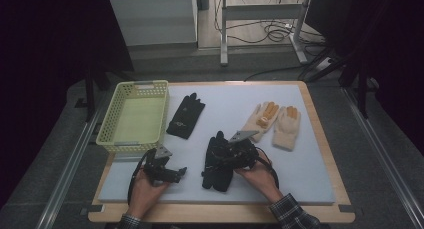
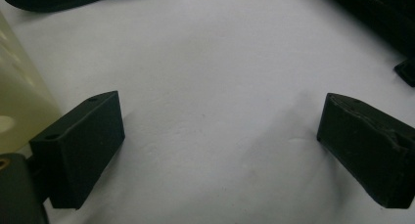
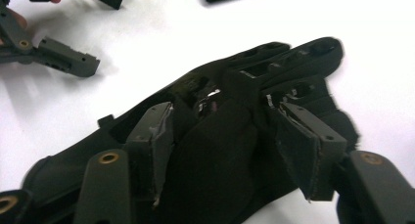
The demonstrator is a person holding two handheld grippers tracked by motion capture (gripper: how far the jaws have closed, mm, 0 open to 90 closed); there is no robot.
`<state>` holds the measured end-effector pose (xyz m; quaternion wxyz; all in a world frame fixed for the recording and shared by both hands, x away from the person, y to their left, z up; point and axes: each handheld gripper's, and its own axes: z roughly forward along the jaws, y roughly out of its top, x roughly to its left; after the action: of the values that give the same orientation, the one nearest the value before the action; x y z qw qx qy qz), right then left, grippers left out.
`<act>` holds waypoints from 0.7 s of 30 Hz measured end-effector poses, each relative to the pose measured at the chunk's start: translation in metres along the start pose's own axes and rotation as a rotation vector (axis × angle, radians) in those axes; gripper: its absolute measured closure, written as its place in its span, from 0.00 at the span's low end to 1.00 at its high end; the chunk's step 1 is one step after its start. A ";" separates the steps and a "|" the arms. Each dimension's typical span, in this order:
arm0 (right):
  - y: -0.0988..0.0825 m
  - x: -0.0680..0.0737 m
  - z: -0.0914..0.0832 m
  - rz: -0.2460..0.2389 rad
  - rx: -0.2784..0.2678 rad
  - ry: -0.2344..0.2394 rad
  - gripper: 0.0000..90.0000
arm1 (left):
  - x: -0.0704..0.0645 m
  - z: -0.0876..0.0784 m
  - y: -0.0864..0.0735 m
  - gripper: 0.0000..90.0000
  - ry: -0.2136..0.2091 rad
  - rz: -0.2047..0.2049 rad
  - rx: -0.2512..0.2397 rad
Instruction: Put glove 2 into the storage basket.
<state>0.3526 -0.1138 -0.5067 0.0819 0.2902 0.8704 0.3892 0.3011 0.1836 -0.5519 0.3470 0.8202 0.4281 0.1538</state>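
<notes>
The right gripper (image 3: 230, 150) is seen over a black fabric glove (image 1: 216, 164) lying flat on the pale grey foam mat (image 1: 310, 159); its jaws stand apart, the glove's bulged middle between them with the pads apparently not pressing, so a release or a re-grip is judged. The left gripper (image 2: 220, 145) is held spread over bare mat, nothing between its fingers, presumably waiting. Beyond them lie a second black glove (image 1: 185, 116), two cream knitted gloves (image 1: 272, 124) and a yellow-green plastic basket (image 1: 134, 84), empty, probably the destination.
</notes>
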 end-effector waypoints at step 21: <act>0.056 -0.022 0.036 -0.029 -0.014 0.008 0.44 | 0.000 0.000 0.000 0.04 0.001 0.001 0.001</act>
<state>0.4089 -0.0742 -0.4923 0.0862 0.2753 0.8722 0.3950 0.3012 0.1838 -0.5519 0.3464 0.8204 0.4280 0.1539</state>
